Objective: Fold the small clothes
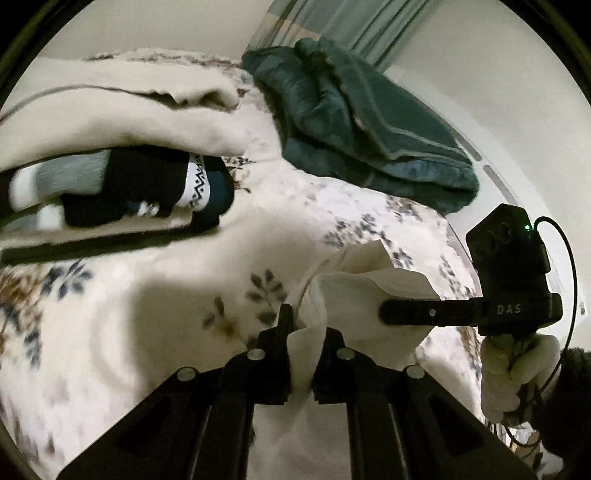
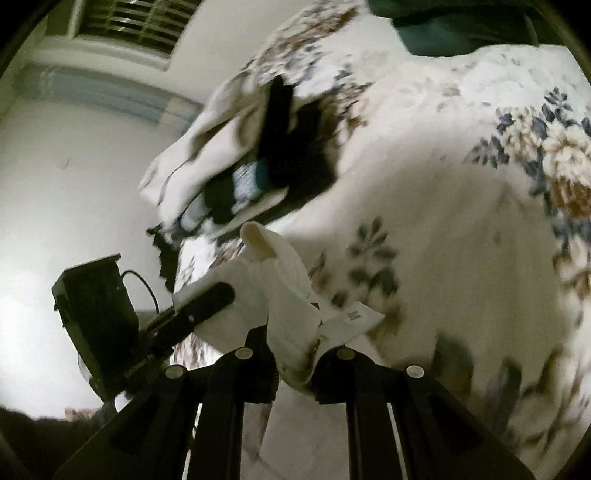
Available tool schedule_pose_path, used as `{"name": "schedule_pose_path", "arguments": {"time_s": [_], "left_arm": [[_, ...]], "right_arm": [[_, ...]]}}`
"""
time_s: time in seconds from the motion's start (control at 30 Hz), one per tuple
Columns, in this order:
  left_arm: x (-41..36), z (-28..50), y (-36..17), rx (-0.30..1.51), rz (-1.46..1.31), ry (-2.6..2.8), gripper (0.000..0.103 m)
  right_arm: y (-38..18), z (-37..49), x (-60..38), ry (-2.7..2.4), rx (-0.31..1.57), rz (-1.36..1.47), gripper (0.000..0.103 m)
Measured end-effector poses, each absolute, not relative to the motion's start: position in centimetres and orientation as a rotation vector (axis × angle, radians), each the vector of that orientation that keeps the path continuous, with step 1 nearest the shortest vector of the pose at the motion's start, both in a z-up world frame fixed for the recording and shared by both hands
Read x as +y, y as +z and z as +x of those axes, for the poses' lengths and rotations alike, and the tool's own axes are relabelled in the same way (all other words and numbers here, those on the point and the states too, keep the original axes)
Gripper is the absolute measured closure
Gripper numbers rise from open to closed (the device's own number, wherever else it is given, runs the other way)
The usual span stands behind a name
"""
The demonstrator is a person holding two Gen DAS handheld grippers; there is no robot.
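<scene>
A small white garment (image 1: 354, 295) hangs between both grippers above the flowered bedspread (image 1: 155, 325). My left gripper (image 1: 306, 343) is shut on one end of it. The right gripper (image 1: 391, 313) shows in the left wrist view, pinching the other end. In the right wrist view my right gripper (image 2: 295, 354) is shut on the white garment (image 2: 284, 280), whose paper label (image 2: 354, 315) sticks out to the right. The left gripper (image 2: 218, 295) there grips the cloth's far end. A pile of folded clothes (image 1: 122, 177), cream, black and patterned, lies at the left.
A dark green blanket (image 1: 362, 122) lies crumpled at the back of the bed. The clothes pile also shows in the right wrist view (image 2: 236, 170). The flowered bedspread (image 2: 461, 229) spreads right. White wall and a vent (image 2: 125, 26) are beyond the bed's edge.
</scene>
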State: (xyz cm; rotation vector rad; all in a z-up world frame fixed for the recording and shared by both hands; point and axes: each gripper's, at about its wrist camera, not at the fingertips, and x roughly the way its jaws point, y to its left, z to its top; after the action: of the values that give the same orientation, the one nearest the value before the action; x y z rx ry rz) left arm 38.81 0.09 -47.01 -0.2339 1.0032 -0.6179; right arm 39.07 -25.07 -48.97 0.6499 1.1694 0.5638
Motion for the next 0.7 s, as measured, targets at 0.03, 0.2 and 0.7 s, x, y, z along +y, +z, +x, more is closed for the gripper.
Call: {"name": "schedule_pose_path", "arguments": {"time_s": [0.03, 0.2, 0.7], "left_arm": [[0.5, 37.4, -46.5, 1.003, -0.239, -0.615, 0.096], [2.4, 28.5, -45.3, 1.077, -0.248, -0.554, 0.069], [7.4, 21.0, -50.4, 1.249, -0.444, -0.287, 0.038]], "right_arm": [[-48.4, 37.6, -24.7, 0.580, 1.167, 0.638, 0.090], [-47.8, 29.5, -22.2, 0.663, 1.243, 0.542, 0.086], [-54.8, 16.0, -27.8, 0.403, 1.471, 0.889, 0.039]]}}
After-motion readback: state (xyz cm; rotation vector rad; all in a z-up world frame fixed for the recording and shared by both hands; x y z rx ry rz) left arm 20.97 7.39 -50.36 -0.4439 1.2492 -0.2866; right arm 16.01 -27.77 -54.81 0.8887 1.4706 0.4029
